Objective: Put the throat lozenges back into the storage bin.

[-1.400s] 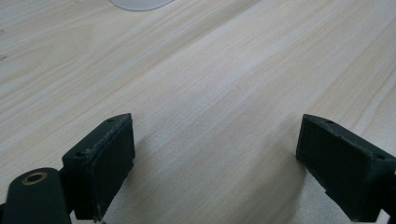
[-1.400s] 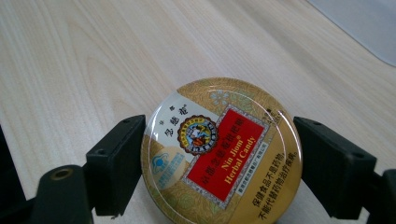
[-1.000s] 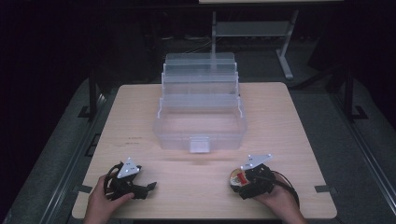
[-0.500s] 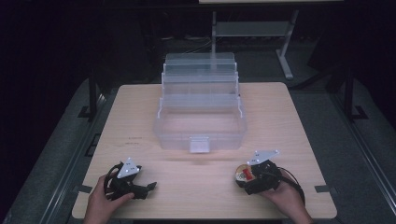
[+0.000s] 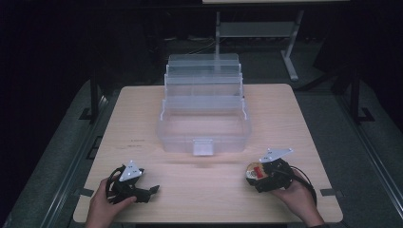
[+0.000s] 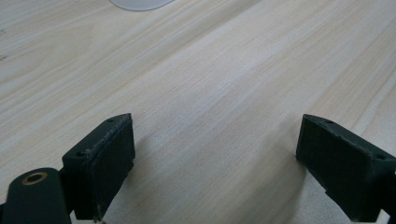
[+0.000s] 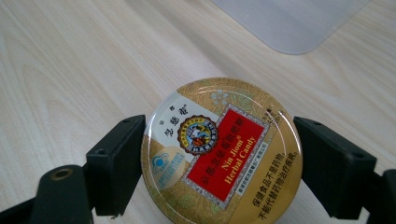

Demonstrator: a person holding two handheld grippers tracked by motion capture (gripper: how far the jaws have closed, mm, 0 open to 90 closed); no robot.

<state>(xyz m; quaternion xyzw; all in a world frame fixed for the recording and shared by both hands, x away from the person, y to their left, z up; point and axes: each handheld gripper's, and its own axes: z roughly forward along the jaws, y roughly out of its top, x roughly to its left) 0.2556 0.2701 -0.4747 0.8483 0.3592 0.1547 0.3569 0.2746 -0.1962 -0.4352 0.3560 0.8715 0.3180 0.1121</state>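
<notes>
Two claws on one table [image 5: 294, 118]: left claw [image 6: 215, 154] gapes empty, right claw [image 7: 219, 161] clamps one candy tin [image 7: 222, 154].

Light is falling from above onto the bench [image 5: 142, 109], leaving the surrounding floor and room sinking into near-black, and the high view is looking soft and slightly grainy. In the right gripper view the glossy lid of the candy tin [image 7: 222, 154] is catching a faint arc of glare along its rim while its print is reading sharply, and the black jaws are blurring slightly at the bottom edge. In the left gripper view the wood grain is showing crisp and evenly lit, with soft shadows lying under the jaws.
</notes>
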